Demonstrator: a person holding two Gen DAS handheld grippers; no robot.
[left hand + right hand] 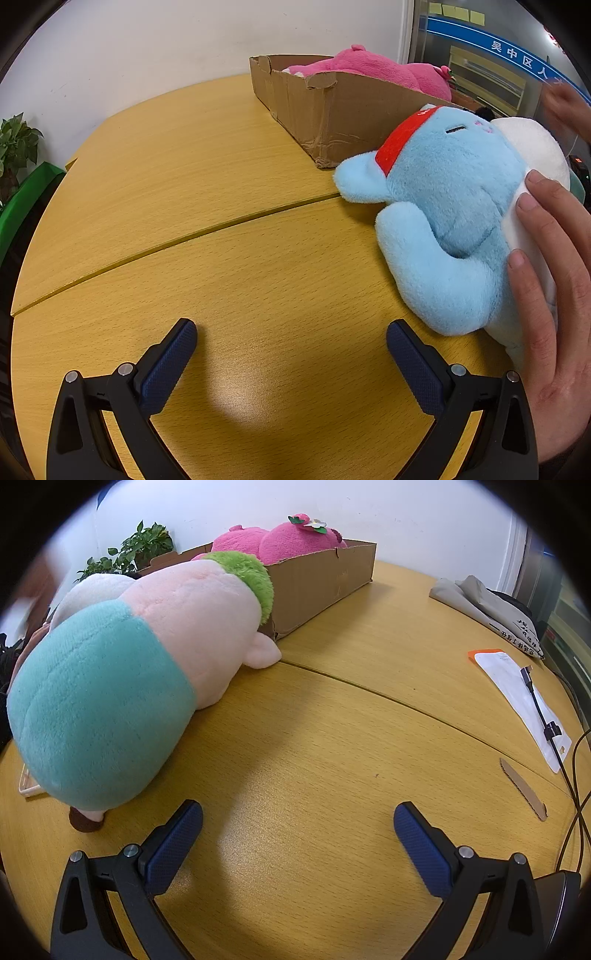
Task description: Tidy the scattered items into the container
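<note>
A blue plush toy (447,221) with a red headband lies on the table at the right of the left wrist view, and a bare hand (554,280) rests on its white belly. My left gripper (291,336) is open and empty, left of the toy. A cardboard box (332,110) at the back holds a pink plush (373,68). In the right wrist view a pink plush with teal shorts and a green collar (140,672) lies to the left, its head against the box (321,579). My right gripper (298,818) is open and empty beside it.
The wooden table (332,738) has a seam across it. At the right lie a white pouch (517,698), a black cable (546,723), a cardboard strip (522,788) and a folded cloth bag (487,609). Potted plants (129,554) stand behind. A phone (27,784) lies under the plush.
</note>
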